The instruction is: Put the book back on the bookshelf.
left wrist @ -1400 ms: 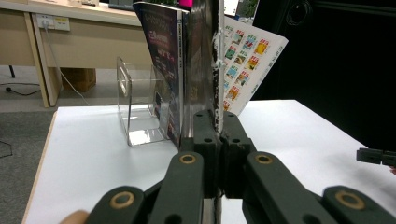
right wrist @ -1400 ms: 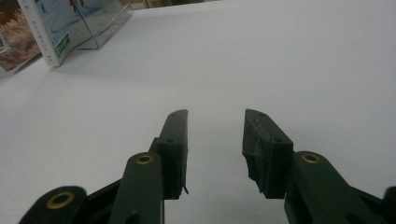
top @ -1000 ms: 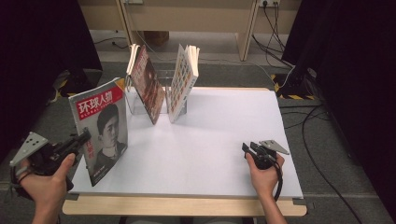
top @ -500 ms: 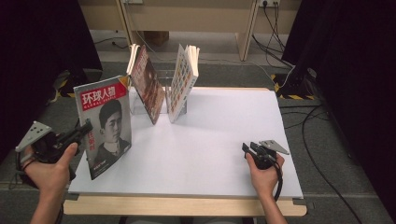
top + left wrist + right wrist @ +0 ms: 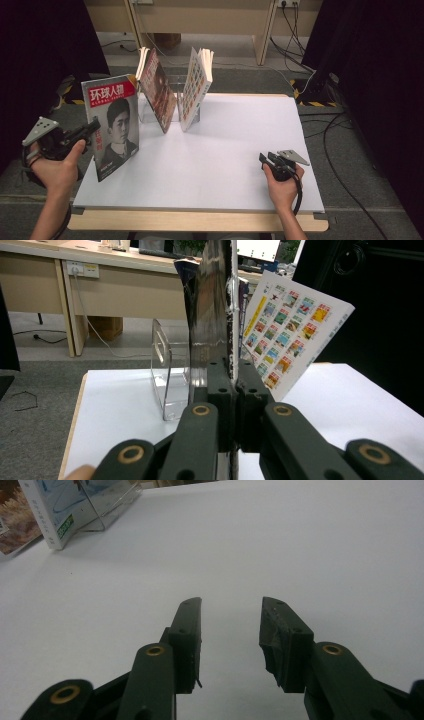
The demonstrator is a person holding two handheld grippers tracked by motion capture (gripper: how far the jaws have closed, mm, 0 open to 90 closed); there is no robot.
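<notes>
High view above the near edge, facing forward and down over the whole white surface (image 5: 225, 150), left gripper view close along its claw (image 5: 227, 390), right gripper view low over the shared surface

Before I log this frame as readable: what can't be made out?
- Magazine cover: left gripper view shows it edge-on, clamped by the left hand-held gripper.
- Clear stand: largely hidden behind leaning books in the high view.
- Book text: cut off at the right gripper view's top-left.
</notes>
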